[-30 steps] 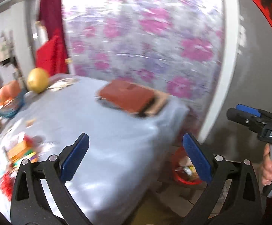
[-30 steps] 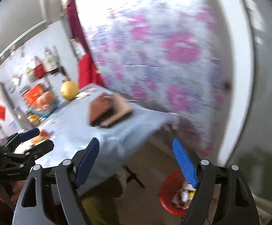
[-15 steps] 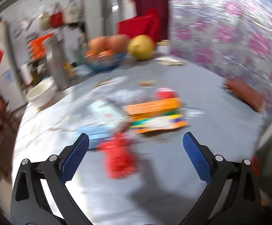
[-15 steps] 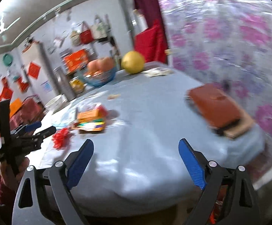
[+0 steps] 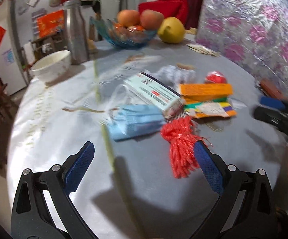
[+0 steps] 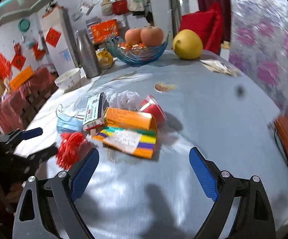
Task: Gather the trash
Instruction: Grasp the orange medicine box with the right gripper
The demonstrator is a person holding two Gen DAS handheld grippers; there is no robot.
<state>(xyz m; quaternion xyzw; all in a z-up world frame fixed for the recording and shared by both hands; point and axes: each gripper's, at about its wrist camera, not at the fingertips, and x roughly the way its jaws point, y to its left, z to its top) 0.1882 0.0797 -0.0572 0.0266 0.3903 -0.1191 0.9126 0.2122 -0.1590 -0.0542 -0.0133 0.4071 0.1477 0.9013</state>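
Left wrist view: left gripper (image 5: 144, 159) spread wide, nothing held, above the pale blue tablecloth (image 5: 54, 131). Litter heap ahead: red string bundle (image 5: 178, 139) touching the right finger's tip, blue face masks (image 5: 136, 119), white-and-teal flat carton (image 5: 154, 92), orange box (image 5: 205, 89).

Right wrist view: right gripper (image 6: 144, 165) wide open, empty. Striped orange packet (image 6: 130, 139) lies just ahead, red plastic cup (image 6: 154, 109) behind it. Blue glass fruit bowl (image 6: 142, 53) and yellow pomelo (image 6: 187, 44) at the far edge.
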